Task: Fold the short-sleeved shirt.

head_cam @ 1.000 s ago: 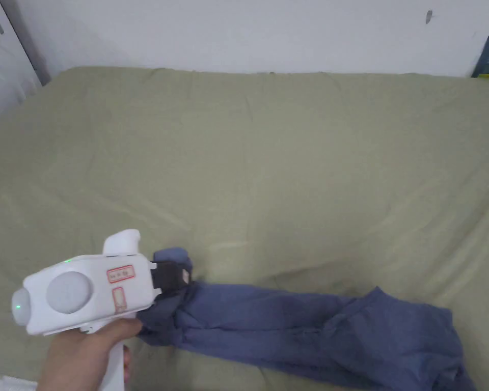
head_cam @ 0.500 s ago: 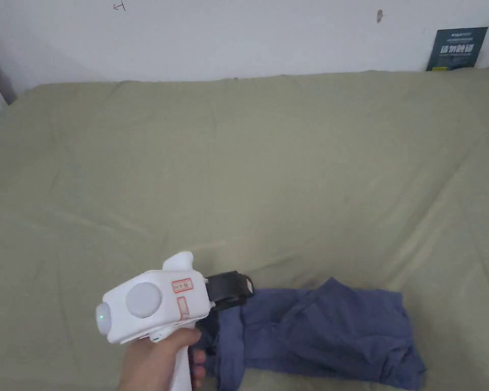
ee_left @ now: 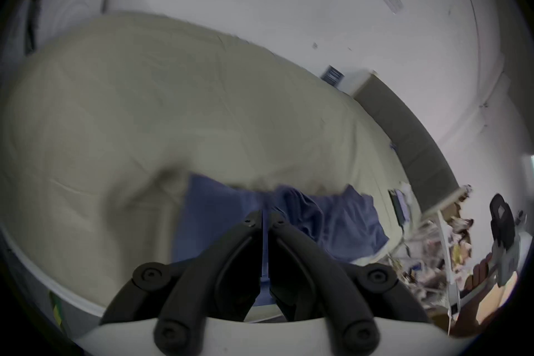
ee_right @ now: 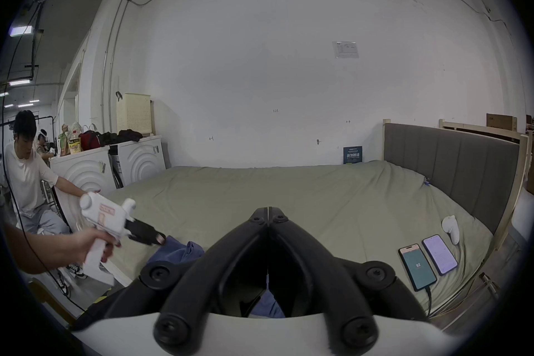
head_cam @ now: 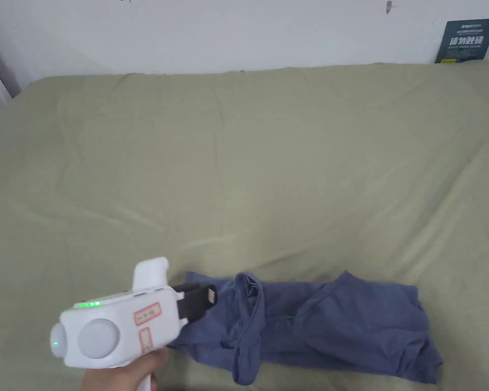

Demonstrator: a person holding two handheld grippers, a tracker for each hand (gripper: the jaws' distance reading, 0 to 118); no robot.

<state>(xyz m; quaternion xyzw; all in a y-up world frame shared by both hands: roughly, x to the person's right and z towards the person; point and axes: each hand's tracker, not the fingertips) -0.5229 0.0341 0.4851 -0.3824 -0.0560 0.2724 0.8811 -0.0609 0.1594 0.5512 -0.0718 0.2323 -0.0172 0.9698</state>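
Blue short-sleeved shirt (head_cam: 309, 326) lies crumpled on the bed (head_cam: 248, 168), lower centre of the head view. Left hand-held gripper (head_cam: 208, 298), lower left, jaws nearly together over the shirt's left edge; grip on cloth cannot be told. Right hand-held gripper (ee_right: 268, 210) jaws together, holding nothing, in its own view.

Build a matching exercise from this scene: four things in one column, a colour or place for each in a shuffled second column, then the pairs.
Things
A. shirt
B. bedsheet
C. headboard
D. two phones

Colour or place
1. grey, padded panels
2. side by side on the bed, near the headboard
3. olive green, spread over the whole bed
4. blue, rumpled at the bed's near edge

Pairs: A-4, B-3, C-1, D-2
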